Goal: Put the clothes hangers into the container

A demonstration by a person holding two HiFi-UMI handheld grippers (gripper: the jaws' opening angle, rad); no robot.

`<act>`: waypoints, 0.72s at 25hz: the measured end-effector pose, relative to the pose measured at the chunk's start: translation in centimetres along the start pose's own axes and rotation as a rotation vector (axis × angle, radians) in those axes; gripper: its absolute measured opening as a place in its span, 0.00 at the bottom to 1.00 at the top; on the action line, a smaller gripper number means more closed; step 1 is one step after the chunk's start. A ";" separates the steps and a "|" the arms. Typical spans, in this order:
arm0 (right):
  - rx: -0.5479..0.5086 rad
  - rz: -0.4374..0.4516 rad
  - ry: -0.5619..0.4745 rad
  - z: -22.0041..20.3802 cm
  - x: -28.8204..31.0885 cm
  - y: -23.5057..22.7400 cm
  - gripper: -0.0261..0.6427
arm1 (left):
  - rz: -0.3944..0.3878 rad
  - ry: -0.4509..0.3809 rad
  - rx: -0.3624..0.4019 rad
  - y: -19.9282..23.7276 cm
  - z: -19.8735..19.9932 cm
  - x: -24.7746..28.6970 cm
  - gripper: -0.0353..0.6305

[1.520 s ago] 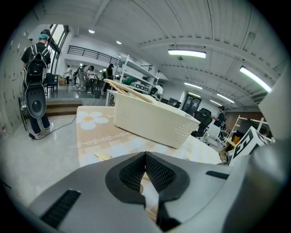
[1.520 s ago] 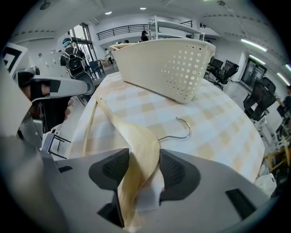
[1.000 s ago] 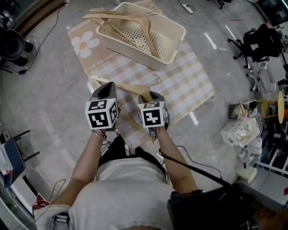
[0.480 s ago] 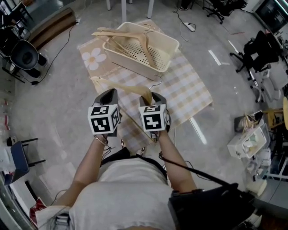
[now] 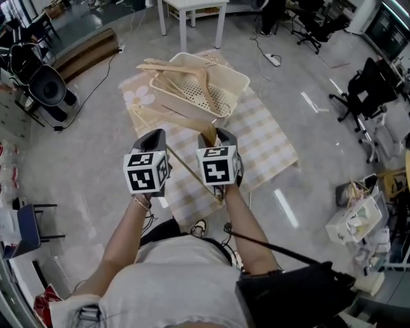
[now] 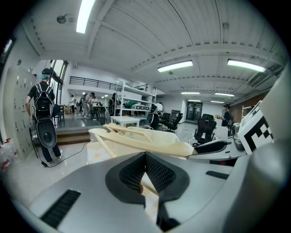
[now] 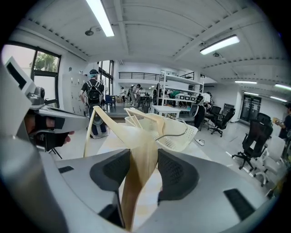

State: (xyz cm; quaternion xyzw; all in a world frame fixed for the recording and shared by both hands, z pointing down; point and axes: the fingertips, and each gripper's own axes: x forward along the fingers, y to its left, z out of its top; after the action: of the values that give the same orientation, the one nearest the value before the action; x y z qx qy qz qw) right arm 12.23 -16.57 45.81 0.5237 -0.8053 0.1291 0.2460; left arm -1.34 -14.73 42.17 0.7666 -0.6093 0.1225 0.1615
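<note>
Both forearms reach fwd side by side, wrists level, marker cubes facing up. The left hand-held gripper sits just beside the right hand-held gripper. Left: jaws pressed together, nothing between them. Right: jaws pinching the pale wooden clothes hanger near its wire hook. One hanger arm stretches across in front of the left one, up in the air. The cream perforated plastic basket lies on the beige checked cloth ahead of both grippers, w/ more wooden hangers in it, ends poking over the rim.

Vs 1 s ago: grippers keep the same spots in head view and the grip is unchanged. Basket & cloth look smaller and sit lower in frame, and a white desk now shows at the top edge.

In head view the cubes cover both sets of jaws, and the held hanger's lower bar runs partly behind the right one. No. of hangers in the basket is unclear.
</note>
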 end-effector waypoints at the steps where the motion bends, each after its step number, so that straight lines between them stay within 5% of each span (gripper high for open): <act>1: 0.000 -0.003 -0.005 0.5 0.2 -0.2 0.33 | -0.002 -0.007 0.002 0.1 0.7 0.2 0.06; 18: -0.020 -0.050 -0.093 14.5 4.1 -5.2 0.33 | -0.032 -0.134 0.004 3.2 11.7 6.0 0.06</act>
State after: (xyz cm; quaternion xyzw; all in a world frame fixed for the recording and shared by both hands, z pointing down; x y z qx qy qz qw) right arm 11.78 -28.67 35.45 0.5466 -0.8039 0.0903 0.2166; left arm -3.19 -25.37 34.06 0.7832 -0.6060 0.0696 0.1207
